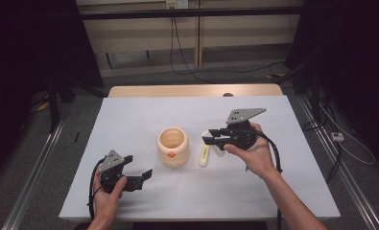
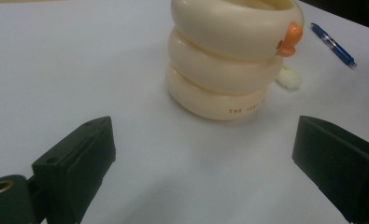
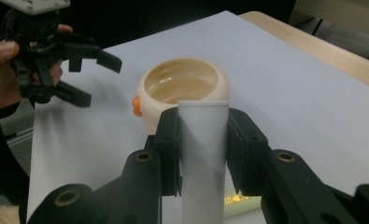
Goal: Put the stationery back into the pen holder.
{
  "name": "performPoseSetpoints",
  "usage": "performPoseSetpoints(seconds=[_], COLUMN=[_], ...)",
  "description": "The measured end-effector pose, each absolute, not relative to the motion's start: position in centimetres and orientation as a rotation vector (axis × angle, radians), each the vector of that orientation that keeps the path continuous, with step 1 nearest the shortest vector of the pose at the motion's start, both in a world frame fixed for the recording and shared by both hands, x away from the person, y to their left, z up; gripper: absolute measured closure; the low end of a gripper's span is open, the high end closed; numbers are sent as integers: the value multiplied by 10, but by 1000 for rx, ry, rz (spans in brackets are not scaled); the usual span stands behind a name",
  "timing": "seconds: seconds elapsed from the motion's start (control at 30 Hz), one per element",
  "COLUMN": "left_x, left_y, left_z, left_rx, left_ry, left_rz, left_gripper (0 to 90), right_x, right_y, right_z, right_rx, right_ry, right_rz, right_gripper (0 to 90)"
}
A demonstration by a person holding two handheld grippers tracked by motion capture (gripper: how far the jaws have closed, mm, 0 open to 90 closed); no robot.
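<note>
White-covered table (image 1: 144,196) on grey floor (image 1: 43,158), dark curtains (image 1: 29,52) behind.

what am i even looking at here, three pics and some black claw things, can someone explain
A person sits at a white table holding a hand-held two-jaw tool in each hand. One picture looks down from above; the other two come from cameras riding on each tool. The left tool rests open near a cream duck-shaped cup. The right tool is clamped on a white tube, held above the table beside the cup. A yellow highlighter lies right of the cup, and a blue pen lies farther off.
</note>
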State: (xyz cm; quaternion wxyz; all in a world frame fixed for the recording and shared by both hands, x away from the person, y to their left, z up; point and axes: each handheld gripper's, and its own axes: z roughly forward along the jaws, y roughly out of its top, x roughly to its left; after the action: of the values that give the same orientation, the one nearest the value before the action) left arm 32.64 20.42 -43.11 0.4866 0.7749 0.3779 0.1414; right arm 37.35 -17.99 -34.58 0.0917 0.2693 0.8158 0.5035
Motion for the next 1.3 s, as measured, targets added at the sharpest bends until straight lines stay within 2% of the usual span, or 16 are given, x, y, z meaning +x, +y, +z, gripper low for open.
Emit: performPoseSetpoints(seconds=[0.47,1.3], left_x=[326,326], left_y=[204,205], left_z=[-431,-431], left_rx=[1888,1890], left_ry=[914,909], left_rz=[338,330], left_gripper=[60,61], right_x=[392,417], right_y=[-150,-98], right_z=[-326,-338], right_rx=[711,668], right_ry=[2333,2252], right_rz=[1626,1763], right_gripper=[682,681])
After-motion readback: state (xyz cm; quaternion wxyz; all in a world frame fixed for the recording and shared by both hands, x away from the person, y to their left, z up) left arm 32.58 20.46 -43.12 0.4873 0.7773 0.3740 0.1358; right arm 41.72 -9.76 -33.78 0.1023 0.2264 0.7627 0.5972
